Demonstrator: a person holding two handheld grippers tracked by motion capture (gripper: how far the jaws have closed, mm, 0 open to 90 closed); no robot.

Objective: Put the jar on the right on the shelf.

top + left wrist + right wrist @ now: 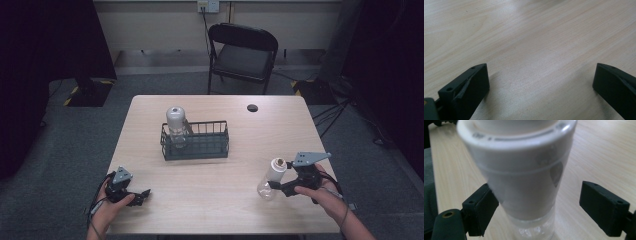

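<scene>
Over at the right side of the table (210, 200), the right gripper (278, 188) sits around a bottle (272, 177) with a white upper part and a clear base, which leans with its top toward twelve o'clock. In the right gripper view that bottle (524, 175) stands between the two black jaws: the jaw on the left of that view is up against it, the jaw on the right stands clear with bare wood showing between, so the gripper is wide and not clamped on it. The person's right hand (327, 196) comes in from five o'clock. Off at eight o'clock from the table's middle, the left gripper (141, 196) lies low near the front edge in the left hand (107, 207), pointing toward three o'clock; in the left gripper view its jaws are spread wide over bare wood (531, 50), holding nothing. Near the centre, a little toward eleven o'clock, stands a dark wire basket (200, 147), and a second bottle (176, 125) stands upright in its left end. A small dark disc (252, 107) lies toward one o'clock, well apart. Beyond the far edge stands a black folding chair (242, 52).
</scene>
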